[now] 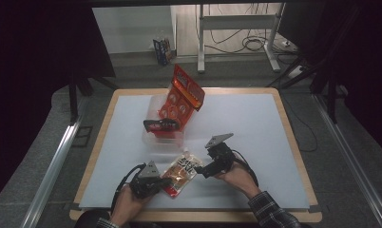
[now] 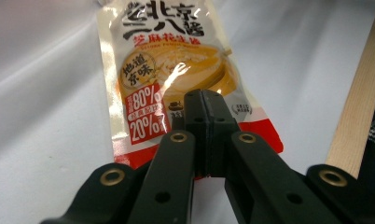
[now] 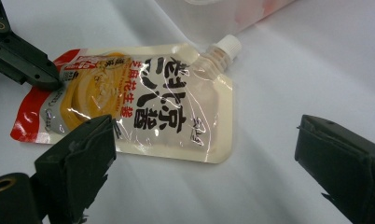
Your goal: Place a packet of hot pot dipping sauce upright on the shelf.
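My left gripper [image 1: 157,183] has its jaws drawn right together, the two black pads meeting face to face in the left gripper view [image 2: 204,122]. They sit over the red bottom end of the sauce pouch [image 2: 176,70], and I cannot tell from here whether a fold of the film is pinched between them or whether they merely rest on top of it. In the right gripper view the tip of that left gripper [image 3: 43,79] touches the pouch's red corner.

My right gripper [image 3: 204,163] stands wide, jaws well apart and holding nothing. The pouch [image 3: 143,112] lies flat on the white table cover [image 1: 255,137] just ahead of those jaws, between my two hands as the high view shows it [image 1: 180,173].

What matters for the next move is the pouch's long axis. It runs from the red bottom edge at my left fingers away to the white screw cap [image 3: 225,45] at the far end, which points toward the clear plastic tub [image 1: 156,137] with the orange packet [image 1: 182,97] leaning in it. So the cap end lies forward of my right fingers and a little to one side, free of any grip. I judge the right hand nearer to that end; the left already has the bottom.
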`<state>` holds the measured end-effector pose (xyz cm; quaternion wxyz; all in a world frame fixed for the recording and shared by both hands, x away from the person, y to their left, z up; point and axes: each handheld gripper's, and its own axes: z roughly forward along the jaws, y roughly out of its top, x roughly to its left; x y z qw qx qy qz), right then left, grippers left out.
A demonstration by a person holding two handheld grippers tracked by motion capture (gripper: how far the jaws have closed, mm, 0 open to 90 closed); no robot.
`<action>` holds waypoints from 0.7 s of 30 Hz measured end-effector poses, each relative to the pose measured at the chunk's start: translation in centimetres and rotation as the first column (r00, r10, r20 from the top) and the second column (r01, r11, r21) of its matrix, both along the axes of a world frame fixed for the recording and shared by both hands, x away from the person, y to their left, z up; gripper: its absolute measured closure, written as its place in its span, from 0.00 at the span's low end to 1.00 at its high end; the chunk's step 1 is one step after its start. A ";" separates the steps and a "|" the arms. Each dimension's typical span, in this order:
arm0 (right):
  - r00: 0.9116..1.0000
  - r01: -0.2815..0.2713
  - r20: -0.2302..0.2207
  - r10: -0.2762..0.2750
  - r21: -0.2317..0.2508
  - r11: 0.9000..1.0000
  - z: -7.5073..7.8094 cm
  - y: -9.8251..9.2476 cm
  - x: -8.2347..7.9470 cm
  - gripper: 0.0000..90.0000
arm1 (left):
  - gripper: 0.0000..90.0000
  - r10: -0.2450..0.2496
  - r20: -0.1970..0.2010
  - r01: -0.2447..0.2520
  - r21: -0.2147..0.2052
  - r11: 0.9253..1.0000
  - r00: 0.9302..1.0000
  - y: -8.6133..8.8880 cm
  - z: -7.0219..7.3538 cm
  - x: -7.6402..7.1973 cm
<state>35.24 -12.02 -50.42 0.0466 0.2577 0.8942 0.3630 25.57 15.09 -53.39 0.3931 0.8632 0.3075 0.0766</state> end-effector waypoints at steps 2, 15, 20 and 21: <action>1.000 -0.002 -0.010 0.002 0.004 1.000 -0.2 0.1 0.1 0.06 | 1.00 0.005 -0.018 -0.005 -0.004 1.000 1.000 0.0 -0.3 0.1; 0.997 -0.038 -0.064 0.039 0.010 0.999 -1.5 1.4 0.8 0.05 | 1.00 0.022 -0.064 -0.020 0.027 0.999 0.998 0.0 -0.6 0.2; 0.994 -0.047 -0.101 0.049 0.025 0.999 -2.6 2.3 1.8 0.03 | 1.00 0.026 -0.060 -0.024 0.032 0.999 0.998 0.0 -0.6 0.1; 0.994 -0.046 -0.096 0.049 0.028 0.999 -2.7 2.4 1.7 0.03 | 1.00 0.026 -0.060 -0.024 0.032 0.999 0.998 0.0 -0.6 0.1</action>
